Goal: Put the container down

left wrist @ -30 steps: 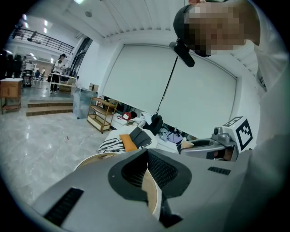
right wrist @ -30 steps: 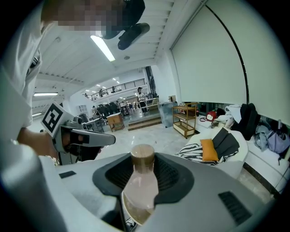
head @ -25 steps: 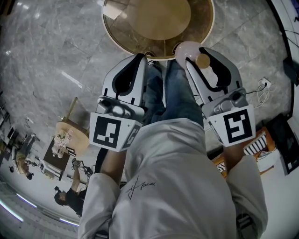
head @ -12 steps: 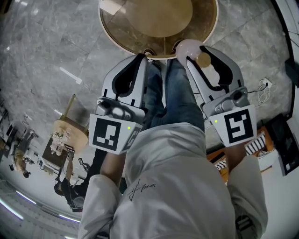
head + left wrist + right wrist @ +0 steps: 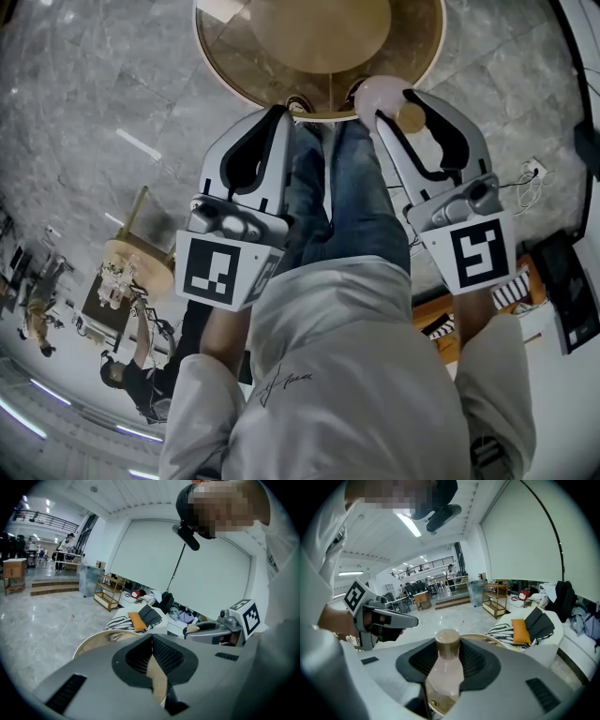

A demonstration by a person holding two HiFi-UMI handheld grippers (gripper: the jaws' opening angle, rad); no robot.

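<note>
Container [image 5: 444, 667], a pale pink bottle with a brown cap, is clamped between the jaws of the right gripper [image 5: 394, 105]; it hangs at the near rim of the round table [image 5: 234, 66], apparently not resting on it; left gripper [image 5: 281, 112] is beside the same rim, jaws pressed together on nothing; assessment: set-down not yet done; lowering onto the table and release remain.

Grey marble floor [image 5: 84, 112], round wooden table [image 5: 319, 37], white sofa [image 5: 546, 641].
</note>
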